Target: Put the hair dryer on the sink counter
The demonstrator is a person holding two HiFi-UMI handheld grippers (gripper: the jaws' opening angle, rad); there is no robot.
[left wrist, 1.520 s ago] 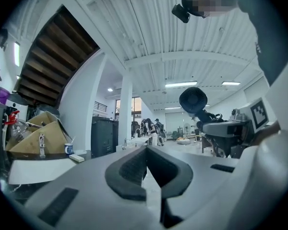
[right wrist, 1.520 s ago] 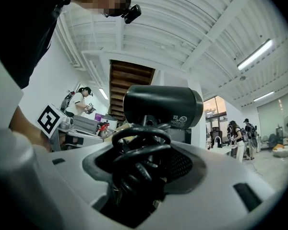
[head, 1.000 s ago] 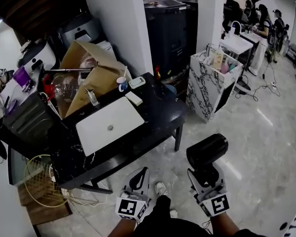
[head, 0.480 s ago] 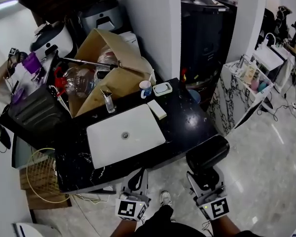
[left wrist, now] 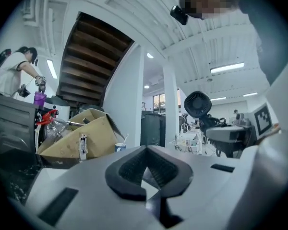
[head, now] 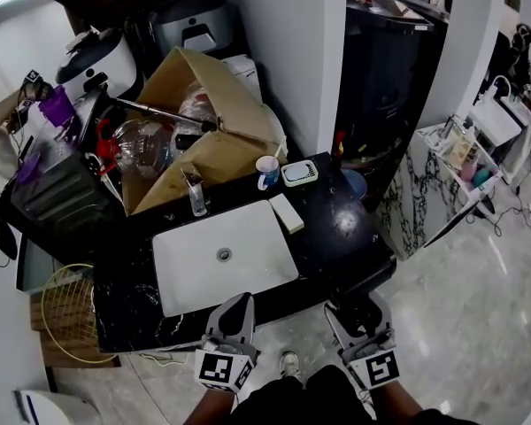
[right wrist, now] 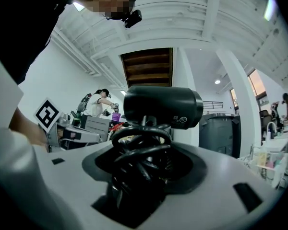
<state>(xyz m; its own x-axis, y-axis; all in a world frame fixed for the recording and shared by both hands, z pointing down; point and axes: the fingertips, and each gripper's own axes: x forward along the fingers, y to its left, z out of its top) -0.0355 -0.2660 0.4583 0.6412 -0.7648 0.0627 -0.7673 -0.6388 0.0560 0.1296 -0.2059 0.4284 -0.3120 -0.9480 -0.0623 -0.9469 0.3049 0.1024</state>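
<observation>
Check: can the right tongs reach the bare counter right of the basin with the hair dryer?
Probably yes: the right tongs grip the hair dryer at the counter's front edge, and that patch looks bare.

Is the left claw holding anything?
No, the left gripper view shows the left claw with its jaws closed together and nothing between them.

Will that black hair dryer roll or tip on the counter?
The black hair dryer has a round barrel, so laid sideways it may roll. Its big barrel sits on top, so upright it would probably tip. The coiled black cord looks springy and might tug it.
</observation>
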